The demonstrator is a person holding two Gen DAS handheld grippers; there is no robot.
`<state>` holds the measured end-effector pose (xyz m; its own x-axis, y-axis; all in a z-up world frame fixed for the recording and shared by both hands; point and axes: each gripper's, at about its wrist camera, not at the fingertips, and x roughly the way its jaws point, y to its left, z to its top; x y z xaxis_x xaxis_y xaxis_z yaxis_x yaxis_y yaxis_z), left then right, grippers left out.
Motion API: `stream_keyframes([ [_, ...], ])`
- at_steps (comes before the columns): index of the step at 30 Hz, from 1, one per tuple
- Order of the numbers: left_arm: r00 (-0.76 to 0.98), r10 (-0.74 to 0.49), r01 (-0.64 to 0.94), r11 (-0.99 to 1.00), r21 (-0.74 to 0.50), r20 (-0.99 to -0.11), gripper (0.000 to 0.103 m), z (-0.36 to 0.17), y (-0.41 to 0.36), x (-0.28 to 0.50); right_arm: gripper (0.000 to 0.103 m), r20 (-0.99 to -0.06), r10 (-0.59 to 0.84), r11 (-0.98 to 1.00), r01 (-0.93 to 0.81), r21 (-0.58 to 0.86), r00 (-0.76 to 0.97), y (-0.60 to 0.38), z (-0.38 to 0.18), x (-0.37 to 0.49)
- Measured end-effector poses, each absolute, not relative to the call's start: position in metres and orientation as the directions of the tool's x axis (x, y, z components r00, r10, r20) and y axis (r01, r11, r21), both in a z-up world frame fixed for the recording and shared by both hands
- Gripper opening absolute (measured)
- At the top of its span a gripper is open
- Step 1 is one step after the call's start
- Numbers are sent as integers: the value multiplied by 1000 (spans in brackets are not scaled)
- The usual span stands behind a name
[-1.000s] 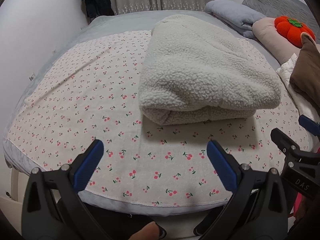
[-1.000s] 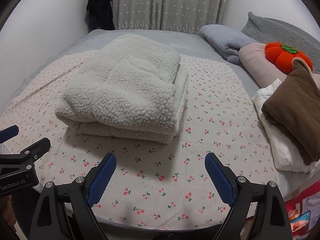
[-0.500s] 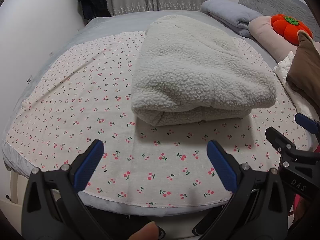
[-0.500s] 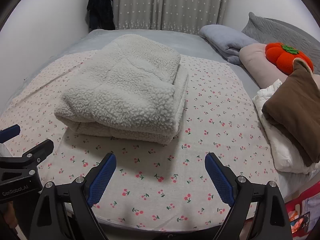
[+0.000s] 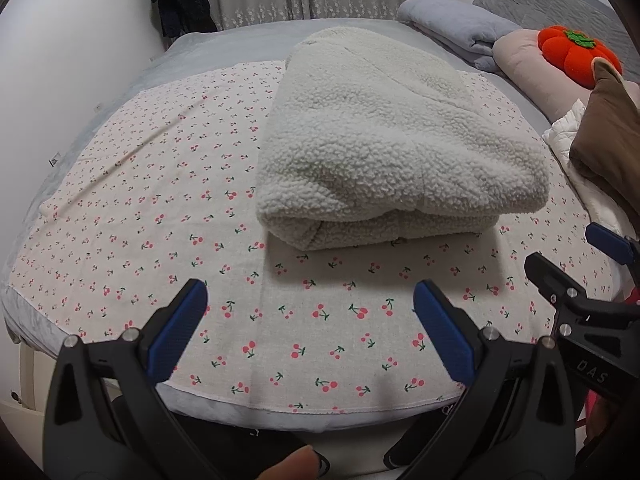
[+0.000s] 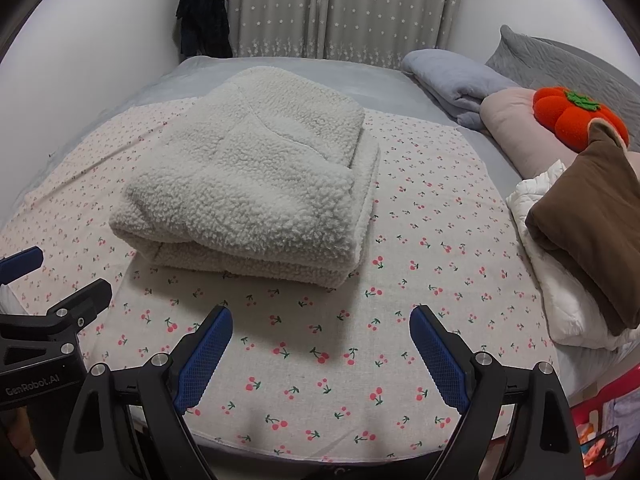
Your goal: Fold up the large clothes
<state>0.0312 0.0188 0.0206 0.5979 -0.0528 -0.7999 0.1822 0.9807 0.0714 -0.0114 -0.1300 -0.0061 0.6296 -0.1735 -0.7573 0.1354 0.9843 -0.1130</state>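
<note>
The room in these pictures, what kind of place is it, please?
Most likely a home bedroom. A bed fills the view, with a cherry-print sheet spread on it and pillows at its head, and star-patterned curtains hang behind it.

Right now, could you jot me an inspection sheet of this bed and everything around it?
Surface: cherry-print sheet spread over a grey bed.
Job's things: fleece garment lies folded in a thick bundle on the sheet.
Clutter: folded brown garment on a white quilted piece, a tomato-shaped cushion, a pink pillow and a grey-blue blanket along the right edge.
Grippers: left gripper and right gripper both open, empty, apart from the fleece.
Cables: nothing seen.
Surroundings: star-print curtain; dark clothing hanging in the corner; white wall.
</note>
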Motion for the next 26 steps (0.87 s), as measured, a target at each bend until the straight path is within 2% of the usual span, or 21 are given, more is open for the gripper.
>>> stream_keyframes([
  [26, 549, -72, 175, 984, 30, -833, 102, 5, 22, 41, 92, -769, -154, 987, 122, -100, 620, -127, -15, -2],
])
